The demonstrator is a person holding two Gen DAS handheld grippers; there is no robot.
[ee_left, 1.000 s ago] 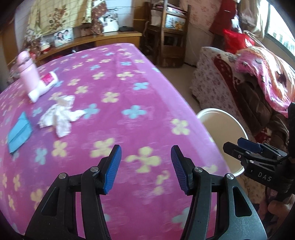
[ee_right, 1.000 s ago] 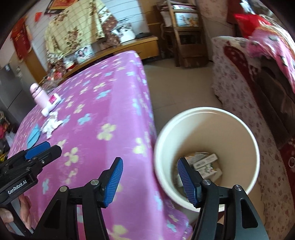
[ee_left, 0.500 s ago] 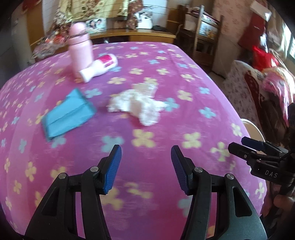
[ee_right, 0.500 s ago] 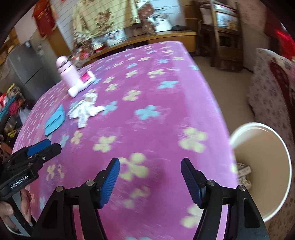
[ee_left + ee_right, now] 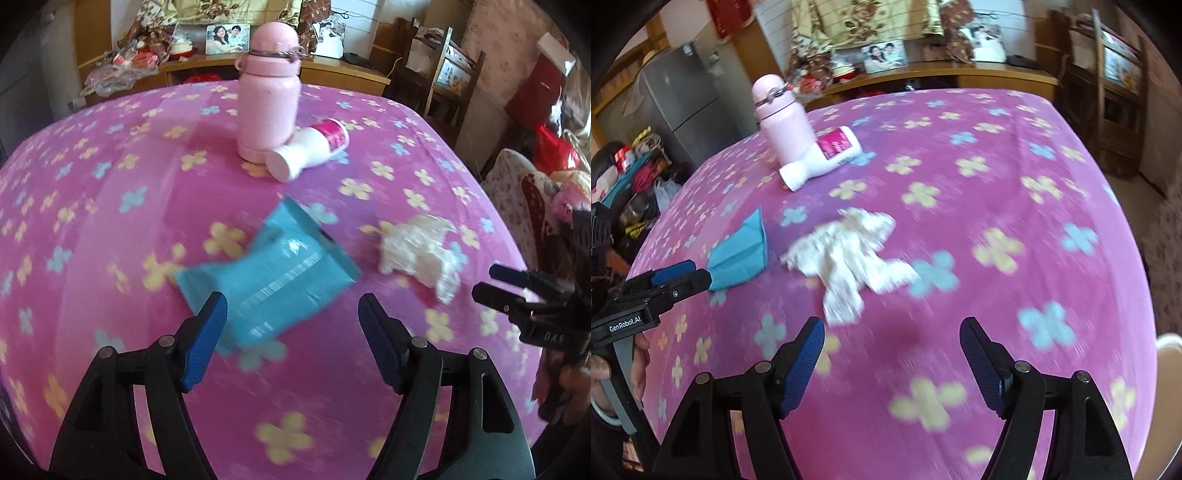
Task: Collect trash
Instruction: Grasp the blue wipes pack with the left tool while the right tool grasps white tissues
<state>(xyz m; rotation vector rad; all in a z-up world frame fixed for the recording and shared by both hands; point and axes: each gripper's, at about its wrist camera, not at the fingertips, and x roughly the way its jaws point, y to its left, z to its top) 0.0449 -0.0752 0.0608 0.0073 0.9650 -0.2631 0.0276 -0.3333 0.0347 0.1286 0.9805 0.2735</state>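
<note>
Trash not yet all gathered: blue packet [image 5: 269, 273] and crumpled white tissue [image 5: 849, 254] lying loose on pink flowered tablecloth [image 5: 997, 166], well short of white bin, only a sliver of its rim [image 5: 1167, 339] visible at lower right edge of right wrist view. Contents of bin out of sight now. Pink flask [image 5: 267, 92] upright farther back, white bottle with red label [image 5: 314, 147] lying on its side touching flask base; unclear whether either counts as trash.

Left gripper [image 5: 291, 332] hovering just short of blue packet, jaws opening, near edge of packet between the tips in the picture but no pad pressing on it. Right gripper [image 5: 892, 354] hovering just short of tissue, jaws opening, nothing between them but bare cloth. Both apart and empty.

Against the picture a second ago: both views swung away from bin toward the litter. Bin then filling much of right wrist view, with several small wrappers in its bottom, so part of the job judged done already. Packet and tissue then small and far at left edge, now large and just ahead of the tips. Jaws on both sides wider than before. Left to do: pick up packet and tissue, carry to bin, drop
</note>
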